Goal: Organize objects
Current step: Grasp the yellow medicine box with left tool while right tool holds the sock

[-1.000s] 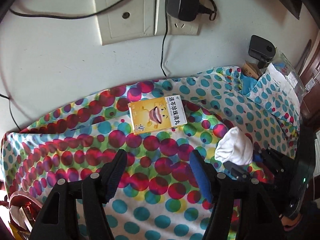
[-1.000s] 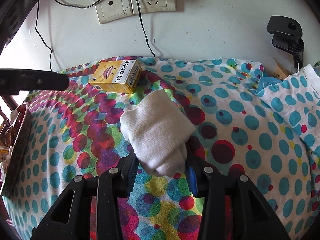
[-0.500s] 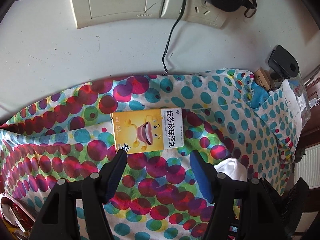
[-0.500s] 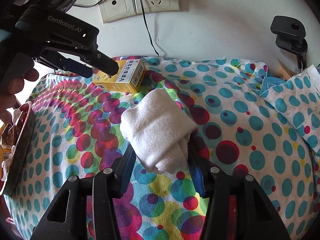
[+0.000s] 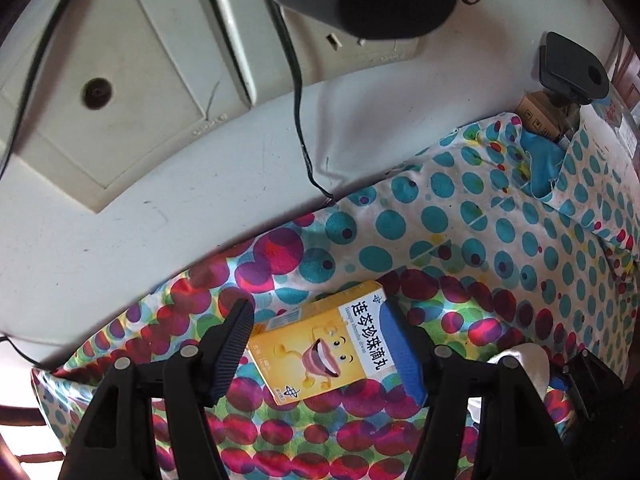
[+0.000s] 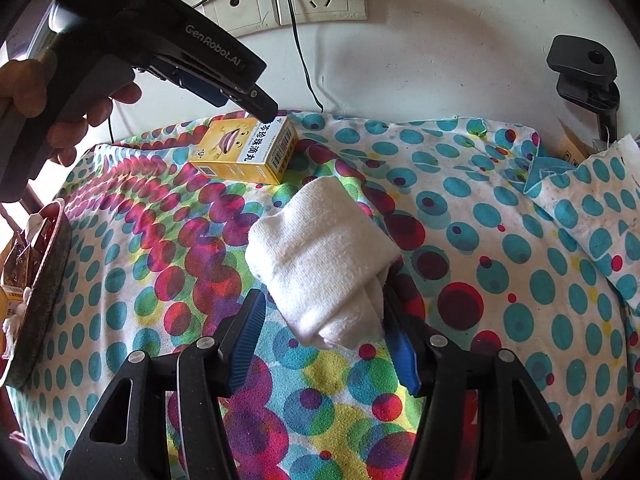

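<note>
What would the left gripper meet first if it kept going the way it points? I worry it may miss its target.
Most likely the yellow cardboard medicine box: it lies between the left gripper's open jaws on the dotted cloth. How close they are is unclear.

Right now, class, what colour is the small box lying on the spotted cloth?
Yellow, with a white strip of dark lettering; the box shows best in the left wrist view.

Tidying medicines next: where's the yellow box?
In both views, the yellow box lies on the dotted cloth near the wall, beyond the white towel.
</note>
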The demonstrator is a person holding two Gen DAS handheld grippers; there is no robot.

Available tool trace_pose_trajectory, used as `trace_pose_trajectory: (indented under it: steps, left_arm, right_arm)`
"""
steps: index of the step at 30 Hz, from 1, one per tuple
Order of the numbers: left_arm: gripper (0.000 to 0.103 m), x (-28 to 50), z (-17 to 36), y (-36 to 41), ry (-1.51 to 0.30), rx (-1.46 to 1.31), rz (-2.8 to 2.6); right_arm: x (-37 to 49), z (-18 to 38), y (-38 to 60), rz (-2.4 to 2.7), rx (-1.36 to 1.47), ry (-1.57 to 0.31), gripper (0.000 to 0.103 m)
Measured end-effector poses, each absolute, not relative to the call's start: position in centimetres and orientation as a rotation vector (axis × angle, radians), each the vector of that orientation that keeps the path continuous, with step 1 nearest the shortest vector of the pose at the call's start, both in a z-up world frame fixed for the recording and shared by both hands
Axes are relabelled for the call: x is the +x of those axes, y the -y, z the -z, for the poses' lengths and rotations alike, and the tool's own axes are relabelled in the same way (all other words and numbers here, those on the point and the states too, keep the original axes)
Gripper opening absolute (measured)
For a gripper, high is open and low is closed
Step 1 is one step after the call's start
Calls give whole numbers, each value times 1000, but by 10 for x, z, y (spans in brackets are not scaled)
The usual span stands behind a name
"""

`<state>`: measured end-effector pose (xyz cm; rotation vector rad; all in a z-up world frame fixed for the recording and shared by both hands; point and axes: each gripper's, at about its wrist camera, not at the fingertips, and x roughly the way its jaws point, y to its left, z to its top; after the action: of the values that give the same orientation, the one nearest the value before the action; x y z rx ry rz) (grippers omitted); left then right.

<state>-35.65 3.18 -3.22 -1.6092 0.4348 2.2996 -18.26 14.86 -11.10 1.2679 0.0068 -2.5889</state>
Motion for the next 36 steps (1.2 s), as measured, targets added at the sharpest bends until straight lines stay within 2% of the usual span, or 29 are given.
trace_pose_trajectory:
  steps: [5, 12, 18, 29, 34, 36]
  left_arm:
    - [67, -367, 42, -27, -419, -1643, -2233]
    - [68, -338, 48, -7, -373, -1712, -2120]
    - [68, -293, 61, -4, -451, -1750, -2048]
    - [68, -292, 59, 1, -154, -1712, -2274]
    - [67, -283, 68, 9, -165, -1695, -2364]
    - [64, -280, 68, 12, -188, -1645, -2420]
  right_arm:
    - [-182, 111, -149, 2590, 1268, -5, 57]
    - [-184, 109, -148, 2588, 1266, -2, 59]
    - [-183, 110, -148, 2589, 1264, 0, 60]
    - [-181, 112, -144, 2588, 1264, -25, 63]
    - [-180, 112, -145, 2590, 1265, -29, 63]
    - [-179, 113, -146, 2590, 1265, -32, 63]
